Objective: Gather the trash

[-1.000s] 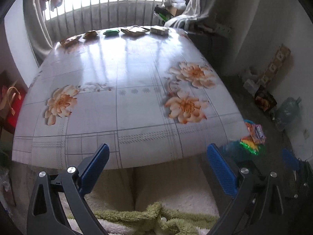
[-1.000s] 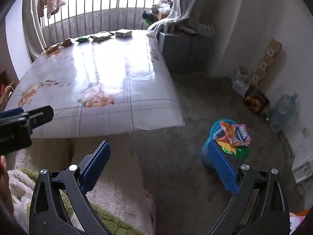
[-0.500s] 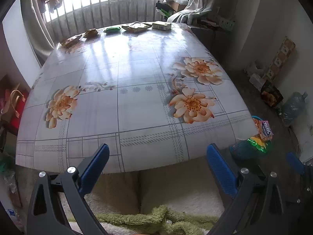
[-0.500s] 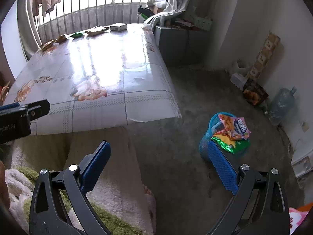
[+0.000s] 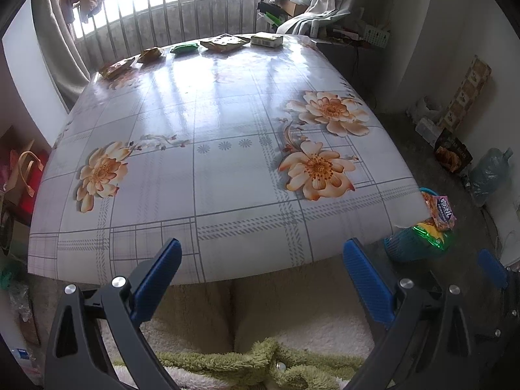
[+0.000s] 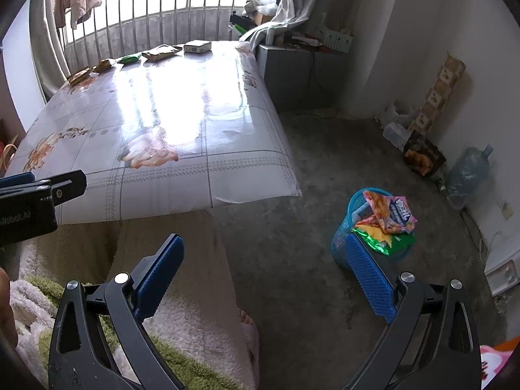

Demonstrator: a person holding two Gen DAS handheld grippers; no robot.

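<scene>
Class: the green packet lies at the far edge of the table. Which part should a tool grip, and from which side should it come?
Grip the green packet across its short width, at its near long edge, coming low over the table from the near side. It lies flat with its long side toward us; neighbours crowd both its ends.

Both grippers, left (image 5: 261,273) & right (image 6: 266,266), look alike w/ black triangular-cutout frames, 2 silver screws per side & ribbed blue pads (image 6: 373,274), white lettering on the left one's black body seen from the right cam, plus fluffy cream/green clothing below.
</scene>
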